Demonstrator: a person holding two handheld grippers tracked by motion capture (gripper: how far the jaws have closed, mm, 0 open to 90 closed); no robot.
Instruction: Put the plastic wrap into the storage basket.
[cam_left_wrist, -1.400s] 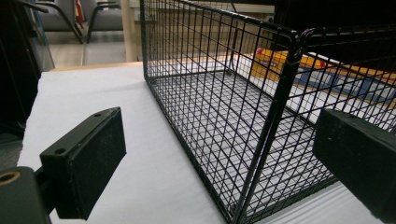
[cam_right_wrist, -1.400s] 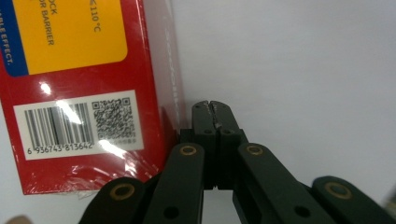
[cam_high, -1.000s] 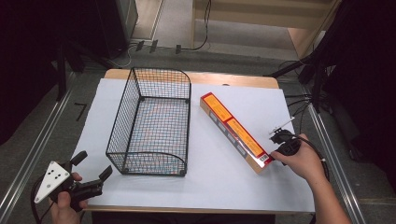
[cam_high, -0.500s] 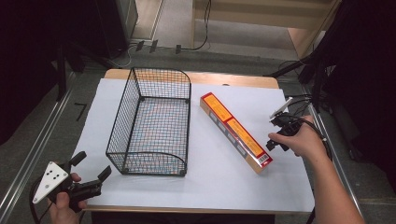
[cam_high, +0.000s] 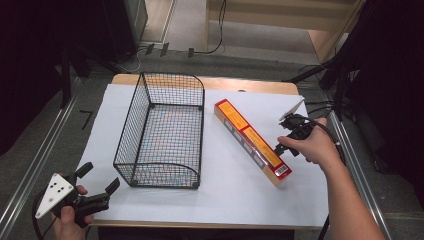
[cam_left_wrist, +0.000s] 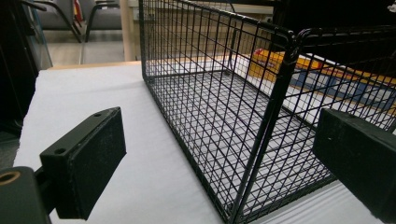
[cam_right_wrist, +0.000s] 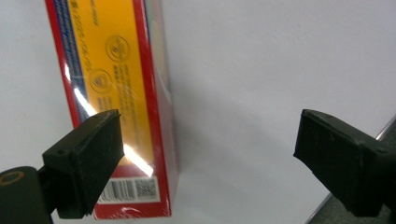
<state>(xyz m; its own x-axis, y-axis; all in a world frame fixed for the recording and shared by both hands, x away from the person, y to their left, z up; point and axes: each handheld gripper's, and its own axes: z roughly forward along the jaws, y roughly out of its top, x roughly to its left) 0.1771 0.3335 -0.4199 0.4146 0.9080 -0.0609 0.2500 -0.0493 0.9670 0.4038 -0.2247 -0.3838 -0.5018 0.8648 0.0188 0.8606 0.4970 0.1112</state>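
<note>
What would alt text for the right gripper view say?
Two black jaws stand wide apart, with nothing between them, above a white table cover. A long red-and-yellow box lies flat at the left, barcode end nearest, partly behind the left jaw.

Layout on desk, high view.

Wire basket (cam_high: 162, 135) stands on the sheet (cam_high: 225, 190) covering the desk (cam_high: 250, 86), left of centre, long axis running front to back. Long flat box (cam_high: 251, 141) lies on the sheet just right of the basket, apart from it, angled from far-left to near-right. Right claw (cam_high: 281, 148) sits above the box's near end, right of it, jaws standing wide with nothing between them. Left claw (cam_high: 97, 180) rests at the desk's near-left corner, in front of the basket's near-left corner, not touching it.
</note>
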